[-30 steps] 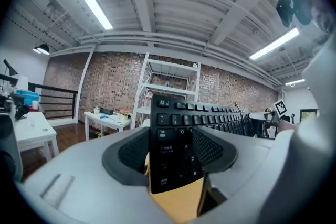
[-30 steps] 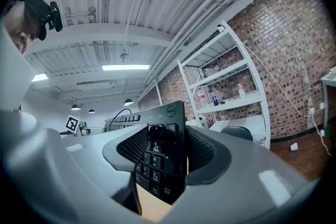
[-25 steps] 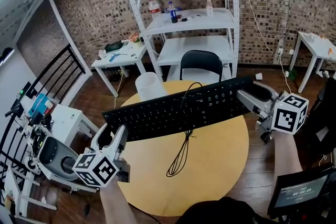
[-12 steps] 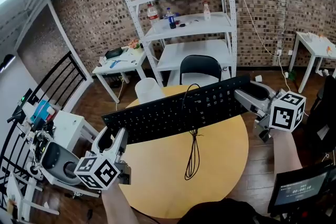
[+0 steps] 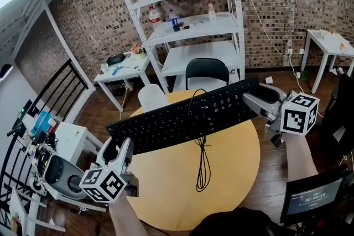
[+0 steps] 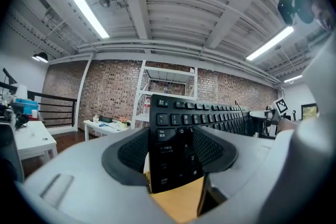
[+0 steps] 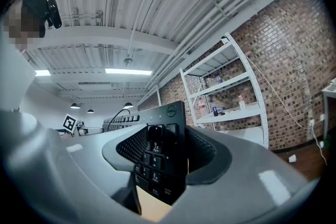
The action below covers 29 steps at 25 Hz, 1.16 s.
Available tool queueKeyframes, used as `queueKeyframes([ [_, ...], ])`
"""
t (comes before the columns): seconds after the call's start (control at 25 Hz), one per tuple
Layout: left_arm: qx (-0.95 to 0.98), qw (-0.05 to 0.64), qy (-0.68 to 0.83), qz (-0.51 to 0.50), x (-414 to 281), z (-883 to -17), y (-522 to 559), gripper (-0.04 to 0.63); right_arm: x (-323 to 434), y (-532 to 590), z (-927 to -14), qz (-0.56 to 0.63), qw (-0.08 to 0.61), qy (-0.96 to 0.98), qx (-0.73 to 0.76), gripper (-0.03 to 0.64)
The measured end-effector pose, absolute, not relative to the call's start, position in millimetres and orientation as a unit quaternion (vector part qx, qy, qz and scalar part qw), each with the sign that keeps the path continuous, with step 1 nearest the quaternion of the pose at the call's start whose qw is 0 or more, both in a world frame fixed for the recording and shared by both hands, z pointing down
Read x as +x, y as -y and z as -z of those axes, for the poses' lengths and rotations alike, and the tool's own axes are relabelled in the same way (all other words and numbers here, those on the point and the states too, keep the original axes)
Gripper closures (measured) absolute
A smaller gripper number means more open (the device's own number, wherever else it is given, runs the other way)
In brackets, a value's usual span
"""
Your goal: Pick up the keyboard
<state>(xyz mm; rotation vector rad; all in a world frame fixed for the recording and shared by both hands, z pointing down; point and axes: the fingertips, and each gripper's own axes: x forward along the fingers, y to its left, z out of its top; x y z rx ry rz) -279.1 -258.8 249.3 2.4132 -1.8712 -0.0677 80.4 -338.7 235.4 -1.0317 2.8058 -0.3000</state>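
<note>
I have the keyboard (image 5: 185, 116) clamped at both ends: left gripper (image 5: 118, 147) on one, right gripper (image 5: 251, 98) on the other, its long axis spanning between them.

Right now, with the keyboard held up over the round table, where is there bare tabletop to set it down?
Bare tabletop lies on both sides of the hanging cable: one patch between it and the left claw, a wider one toward the table's right rim. The far rim is crowded by the white container and the chair.
</note>
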Motion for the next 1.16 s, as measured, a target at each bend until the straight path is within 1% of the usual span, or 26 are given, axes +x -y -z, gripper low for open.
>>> queueKeyframes([
  [1.16,0.792,0.049,0.609,0.014,-272.8,-249.4,261.5,0.342,86.3,336.0,-238.2,0.111,0.061,-0.929,-0.347,0.4],
])
